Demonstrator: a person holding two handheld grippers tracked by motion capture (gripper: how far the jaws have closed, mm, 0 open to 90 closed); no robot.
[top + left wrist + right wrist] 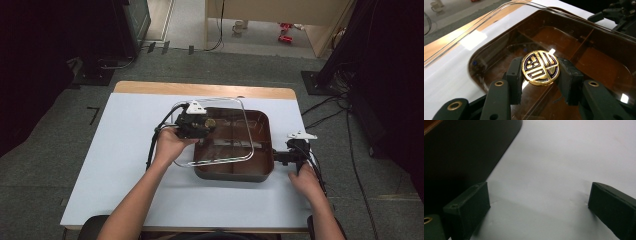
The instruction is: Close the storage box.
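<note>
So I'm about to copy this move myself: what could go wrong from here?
The clear lid hangs from the gold knob alone, pinched in the left gripper; it could swing or slip. It sits skewed over the brown tray, so an edge may catch the rim. The right gripper is open beside the tray, not steadying it.

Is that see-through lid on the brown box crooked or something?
Yes. The clear lid sits askew on the brown tray, slid toward its left side so one corner hangs over the white table. The left gripper clamps the lid's gold knob. Nothing looks spilled or broken.
</note>
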